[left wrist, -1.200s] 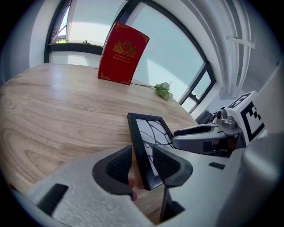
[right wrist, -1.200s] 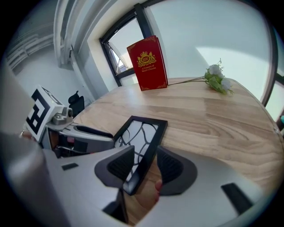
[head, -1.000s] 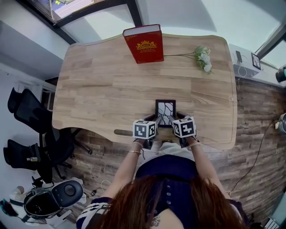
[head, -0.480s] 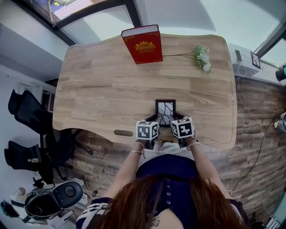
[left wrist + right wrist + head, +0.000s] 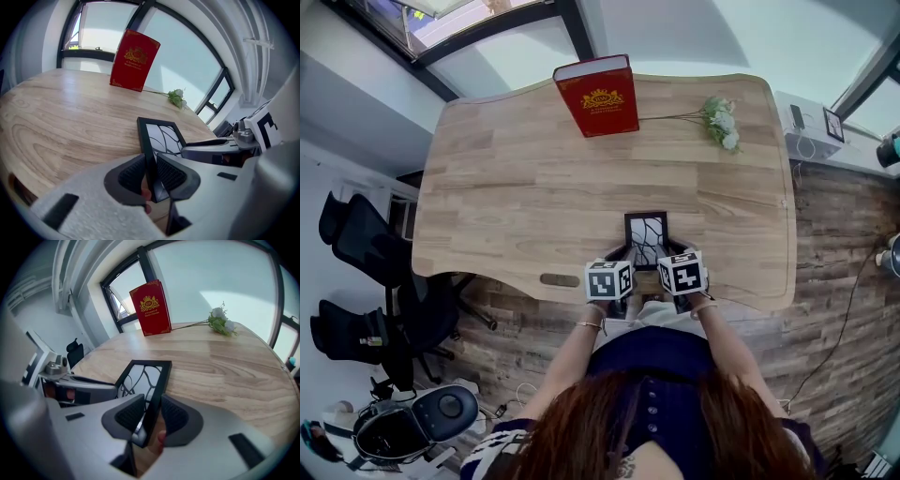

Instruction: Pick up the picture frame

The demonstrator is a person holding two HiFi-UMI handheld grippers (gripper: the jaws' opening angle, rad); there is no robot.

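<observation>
Picture frame point(image 5: 647, 236) lies on the wooden table point(image 5: 506, 187), close to the near edge and right in front of me. It is a dark rim around a black branching pattern on pale ground.

My left gripper point(image 5: 150, 174) straddles the frame's left rail near the near corner. Its jaws have just been closing, with the rail between them. In the left gripper view both ribbed pads point(image 5: 129, 176) sit against the rail with no gap I can make out, so I read this side as clamped on the frame.

My right gripper point(image 5: 151, 416) straddles the right rail at the matching spot. Its jaws have also just been closing, rail between them. In the right gripper view the outer pad point(image 5: 176, 417) stands a sliver off the rail, so this side is around the frame but not yet pressing.

From the head view, the two marker cubes sit side by side at the table's near edge, the left one point(image 5: 608, 279) and the right one point(image 5: 682, 272). The frame's far end shows beyond them.

I cannot tell whether the near end has left the wood.

A red book point(image 5: 596, 96) stands upright at the far edge. A sprig of white flowers point(image 5: 720, 122) lies to its right, well apart from the frame.
</observation>
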